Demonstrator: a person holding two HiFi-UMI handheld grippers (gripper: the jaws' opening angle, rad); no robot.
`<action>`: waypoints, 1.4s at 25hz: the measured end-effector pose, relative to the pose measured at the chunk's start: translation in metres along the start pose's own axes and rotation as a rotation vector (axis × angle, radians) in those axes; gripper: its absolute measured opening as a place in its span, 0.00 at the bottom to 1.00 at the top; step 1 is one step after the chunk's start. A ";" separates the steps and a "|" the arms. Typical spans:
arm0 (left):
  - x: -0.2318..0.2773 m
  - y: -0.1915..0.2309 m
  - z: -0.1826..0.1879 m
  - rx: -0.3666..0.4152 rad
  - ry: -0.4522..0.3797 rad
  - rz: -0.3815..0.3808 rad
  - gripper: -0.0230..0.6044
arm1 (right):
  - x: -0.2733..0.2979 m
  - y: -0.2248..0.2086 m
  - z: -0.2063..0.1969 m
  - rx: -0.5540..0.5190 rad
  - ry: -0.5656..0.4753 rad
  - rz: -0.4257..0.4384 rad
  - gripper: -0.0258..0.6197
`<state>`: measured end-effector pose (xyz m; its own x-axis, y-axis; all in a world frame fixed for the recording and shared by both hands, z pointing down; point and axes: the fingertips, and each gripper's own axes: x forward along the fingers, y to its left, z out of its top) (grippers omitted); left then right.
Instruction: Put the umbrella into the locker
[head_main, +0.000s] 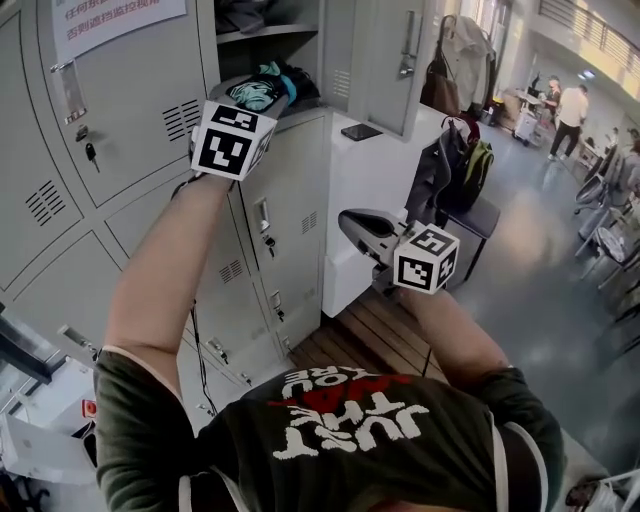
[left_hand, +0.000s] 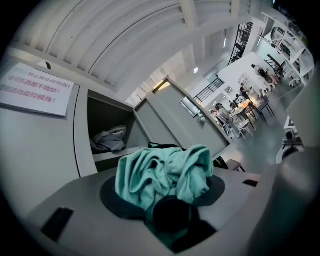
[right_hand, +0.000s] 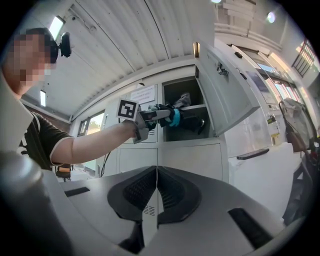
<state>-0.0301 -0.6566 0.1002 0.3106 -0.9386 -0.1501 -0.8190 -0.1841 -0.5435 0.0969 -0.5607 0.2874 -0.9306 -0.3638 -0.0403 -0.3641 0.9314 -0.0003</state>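
Left gripper (head_main: 262, 92), clamped on the folded teal fabric umbrella (left_hand: 165, 172) whose long axis runs along its jaws, sits at the mouth of the open grey metal locker compartment (left_hand: 100, 112); right gripper (right_hand: 156, 192), closed and empty, hangs below that compartment.

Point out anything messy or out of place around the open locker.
The teal umbrella in the left claw is loosely bunched, its fabric unwrapped. A crumpled grey cloth lies on a shelf in the open locker. Nothing looks spilled or broken.
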 end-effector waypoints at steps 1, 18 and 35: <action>0.007 0.002 -0.001 0.003 0.016 0.001 0.41 | -0.001 0.001 0.001 -0.001 -0.001 -0.003 0.09; 0.112 0.025 -0.024 -0.087 0.172 0.087 0.41 | -0.036 -0.001 -0.002 0.021 -0.034 -0.104 0.09; 0.166 0.074 -0.077 -0.132 0.289 0.215 0.42 | -0.072 -0.033 -0.015 0.066 -0.024 -0.223 0.09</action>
<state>-0.0761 -0.8481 0.0989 -0.0087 -1.0000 0.0001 -0.9117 0.0079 -0.4108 0.1753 -0.5659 0.3053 -0.8258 -0.5612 -0.0559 -0.5569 0.8270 -0.0768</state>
